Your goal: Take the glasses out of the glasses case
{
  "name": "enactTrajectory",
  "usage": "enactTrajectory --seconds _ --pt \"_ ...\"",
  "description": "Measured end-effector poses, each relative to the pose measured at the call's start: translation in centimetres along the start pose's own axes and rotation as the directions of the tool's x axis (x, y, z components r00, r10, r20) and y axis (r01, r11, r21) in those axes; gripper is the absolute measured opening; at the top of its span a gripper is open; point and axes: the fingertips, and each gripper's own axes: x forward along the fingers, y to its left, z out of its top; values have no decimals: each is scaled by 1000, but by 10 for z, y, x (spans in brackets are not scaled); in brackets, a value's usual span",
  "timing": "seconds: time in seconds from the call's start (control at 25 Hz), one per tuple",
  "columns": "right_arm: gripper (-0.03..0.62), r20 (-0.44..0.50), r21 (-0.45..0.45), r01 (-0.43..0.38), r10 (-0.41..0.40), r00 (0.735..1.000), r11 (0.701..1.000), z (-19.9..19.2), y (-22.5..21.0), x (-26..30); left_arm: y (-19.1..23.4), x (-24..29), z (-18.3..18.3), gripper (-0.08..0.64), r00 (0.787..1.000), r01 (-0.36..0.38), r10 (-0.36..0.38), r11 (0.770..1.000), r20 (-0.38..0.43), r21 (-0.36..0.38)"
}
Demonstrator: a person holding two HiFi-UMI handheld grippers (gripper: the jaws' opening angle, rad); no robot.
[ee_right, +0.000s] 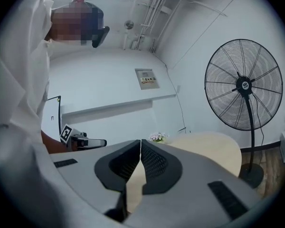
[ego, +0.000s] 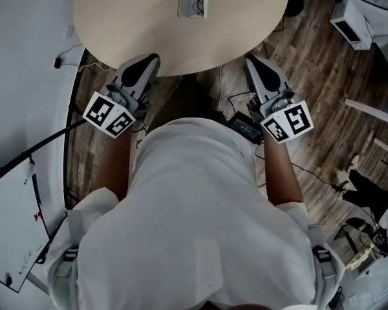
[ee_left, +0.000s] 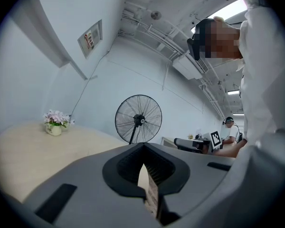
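We hold both tools at the near edge of the desk (ego: 116,18): left hand-held gripper (ego: 150,60) jaws together, empty; right hand-held gripper (ego: 251,62) the same. Glasses case (ego: 193,0) lies on the far side, well apart. We judge: reach in, open jaws early, use 1 to pin the case. Its long axis seems to point away from us

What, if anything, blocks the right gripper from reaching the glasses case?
Probably nothing, so likely yes: only bare table lies between the right gripper and the glasses case, though the case sits well across it.
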Motion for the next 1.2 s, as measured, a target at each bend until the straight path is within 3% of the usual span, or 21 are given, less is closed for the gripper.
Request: enactTrajectory --seconds 0.32,0.52,0.64,0.8,1.04,1.2 --pt "26 2 -26 36 -36 999 999 14 -25 11 9 40 12 13 997 63 -63 998 39 -4" --pt "26 -50 -65 10 -13 999 998 21 -49 35 22 74 10 13 996 67 -65 997 59 -37" --pt "26 -79 -88 -33 26 997 996 27 -65 58 37 96 8 14 997 46 -44 998 56 -44" --pt "26 -100 -126 -160 148 984 979 37 -74 91 58 118 4 14 998 26 -21 997 61 -75" --pt "29 -289 -269 -334 255 923 903 22 -85 144 99 134 -7 14 997 -58 63 995 51 -83" --pt "35 -483 -321 -440 254 838 839 -5 -90 173 119 136 -20 12 994 -97 102 991 48 -93"
